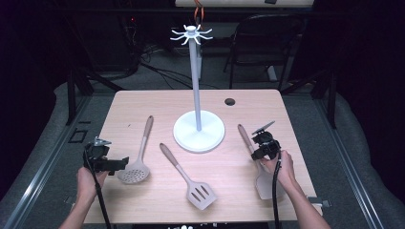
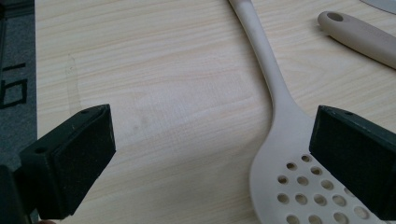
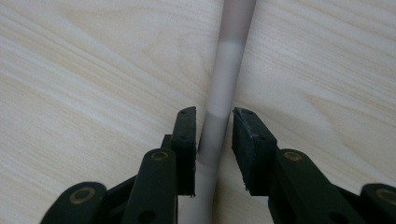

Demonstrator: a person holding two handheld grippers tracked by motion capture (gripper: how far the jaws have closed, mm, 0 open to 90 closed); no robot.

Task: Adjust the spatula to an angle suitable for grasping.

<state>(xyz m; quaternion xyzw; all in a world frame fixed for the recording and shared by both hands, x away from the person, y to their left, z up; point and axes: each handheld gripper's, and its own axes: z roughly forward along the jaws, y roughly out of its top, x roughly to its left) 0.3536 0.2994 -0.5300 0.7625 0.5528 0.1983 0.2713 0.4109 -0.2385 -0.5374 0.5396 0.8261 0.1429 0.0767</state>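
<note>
Spatula handle (image 3: 223,93) between the right tongs' (image 3: 214,140) closing jaws

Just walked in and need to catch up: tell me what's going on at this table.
A person works with a gripper in each hand. The right gripper straddles the handle of a spatula lying on the wooden table, jaws close around it; whether the pads press yet is unclear. The left gripper rests open beside a perforated skimmer. A slotted turner lies between them, before a white hook stand.
</note>
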